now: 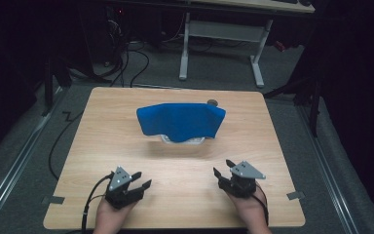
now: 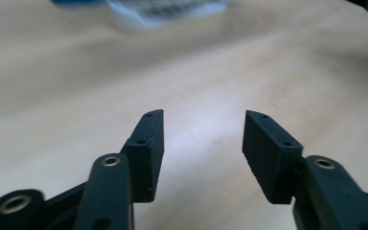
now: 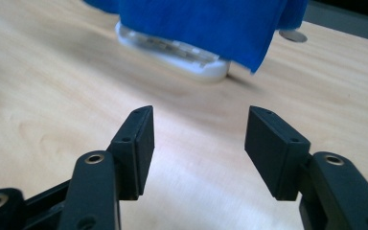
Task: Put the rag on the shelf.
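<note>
A blue cloth lies draped over a white container at the middle of the wooden table. In the right gripper view the blue cloth hangs over the white container ahead of the jaws. The white container is a blur at the top of the left gripper view. My left gripper is near the front left of the table, open with nothing between its jaws. My right gripper is at the front right, also open and empty. Both stand well short of the cloth.
A small round dark object lies just behind the cloth. Pieces of tape mark the table's front corners. Beyond the table stand a white desk frame and cables on the floor.
</note>
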Demonstrator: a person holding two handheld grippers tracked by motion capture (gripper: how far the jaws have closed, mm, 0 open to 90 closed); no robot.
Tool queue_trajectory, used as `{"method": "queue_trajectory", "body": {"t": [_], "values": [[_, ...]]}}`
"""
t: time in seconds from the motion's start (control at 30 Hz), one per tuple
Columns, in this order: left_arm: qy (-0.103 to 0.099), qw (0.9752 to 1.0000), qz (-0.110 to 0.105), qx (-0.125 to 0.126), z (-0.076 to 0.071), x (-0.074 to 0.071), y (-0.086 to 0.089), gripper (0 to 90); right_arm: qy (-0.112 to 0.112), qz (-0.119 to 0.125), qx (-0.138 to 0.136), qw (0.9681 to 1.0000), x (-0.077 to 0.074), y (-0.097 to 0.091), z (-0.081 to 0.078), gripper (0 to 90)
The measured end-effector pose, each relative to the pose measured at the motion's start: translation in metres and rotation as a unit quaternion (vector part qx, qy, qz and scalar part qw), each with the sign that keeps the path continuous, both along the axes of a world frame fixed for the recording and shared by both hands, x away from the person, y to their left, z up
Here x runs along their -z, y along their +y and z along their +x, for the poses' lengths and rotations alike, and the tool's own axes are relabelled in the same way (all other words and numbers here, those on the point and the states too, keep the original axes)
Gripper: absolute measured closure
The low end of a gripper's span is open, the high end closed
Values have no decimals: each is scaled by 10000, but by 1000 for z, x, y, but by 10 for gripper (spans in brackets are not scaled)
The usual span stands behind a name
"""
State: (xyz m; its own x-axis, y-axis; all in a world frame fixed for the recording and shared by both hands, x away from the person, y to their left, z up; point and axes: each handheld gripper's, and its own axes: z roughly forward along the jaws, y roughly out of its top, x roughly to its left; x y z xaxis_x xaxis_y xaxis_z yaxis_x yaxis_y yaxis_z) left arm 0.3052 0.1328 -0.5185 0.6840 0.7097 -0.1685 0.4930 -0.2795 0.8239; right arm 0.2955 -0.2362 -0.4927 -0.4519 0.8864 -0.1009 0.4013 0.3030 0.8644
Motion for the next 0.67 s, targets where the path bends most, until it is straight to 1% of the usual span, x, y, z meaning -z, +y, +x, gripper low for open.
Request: {"method": "queue_trajectory", "body": {"t": [0.03, 0.07, 0.1, 0.13, 0.17, 0.23, 0.27, 0.3, 0.37, 0.43, 0.6, 0.67], "values": [[-221, 9996, 86, 132, -3, -2, -4, 483, 123, -2, -85, 9999, 13, -2, -9, 461], [-221, 9996, 86, 132, -3, -2, -4, 485, 123, -2, -85, 9999, 13, -2, -9, 461], [-371, 9986, 339, 170, -3, 1, -8, 487, 237, -157, -229, 9993, 14, -5, -7, 432], [-371, 9986, 339, 170, -3, 1, -8, 486, 237, -157, -229, 9993, 14, -5, -7, 432], [-308, 9986, 368, 207, -2, 3, -9, 486, 196, -198, -201, 9994, 15, -7, -5, 434], [-212, 9986, 389, 278, 1, 7, -12, 483, 314, -91, -148, 9994, 17, -10, -1, 436], [-187, 9986, 406, 292, 1, 8, -13, 481, 323, -25, -151, 9994, 18, -10, 1, 437], [-185, 9985, 413, 295, 2, 9, -14, 477, 282, -39, -180, 9994, 18, -9, 2, 437], [-182, 9987, 394, 282, 3, 9, -14, 477, 269, -39, -178, 9995, 18, -9, 2, 437], [-178, 9987, 394, 276, 3, 9, -14, 476, 296, -79, -190, 9993, 19, -9, 3, 437], [-202, 9990, 373, 137, 2, 8, -8, 474, 314, -63, -176, 9993, 19, -12, 2, 438], [-214, 9990, 361, 122, 2, 7, -7, 474, 317, -52, -169, 9993, 19, -12, 2, 438]]}}
